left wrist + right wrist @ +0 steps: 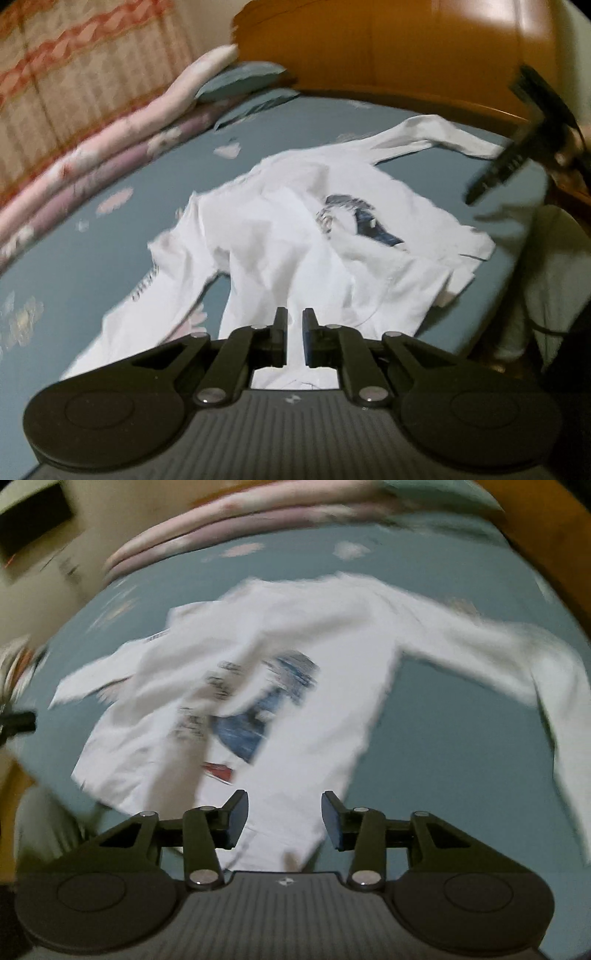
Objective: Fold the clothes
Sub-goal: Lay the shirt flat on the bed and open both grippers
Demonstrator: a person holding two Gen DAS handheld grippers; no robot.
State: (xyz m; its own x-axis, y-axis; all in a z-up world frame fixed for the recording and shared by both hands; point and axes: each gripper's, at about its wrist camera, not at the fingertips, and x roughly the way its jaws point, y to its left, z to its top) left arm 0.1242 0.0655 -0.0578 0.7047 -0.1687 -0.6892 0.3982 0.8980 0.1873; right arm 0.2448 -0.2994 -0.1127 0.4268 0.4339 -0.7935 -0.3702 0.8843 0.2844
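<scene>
Left wrist view: we record a white shirt (295,236) lying rumpled on the blue floral bed sheet (92,266), sleeves spread, dark print facing up. Our left tongs (294,325) stand nearly closed with white cloth between the fingers; we cannot tell whether they grip it. The right tongs (517,140) appear at the far sleeve. Folded pink quilts (110,147) line the bed's edge beside a wooden headboard (406,48).

Right wrist view: blurred. The right tongs (285,812) stand open above the shirt (332,635) hem.
</scene>
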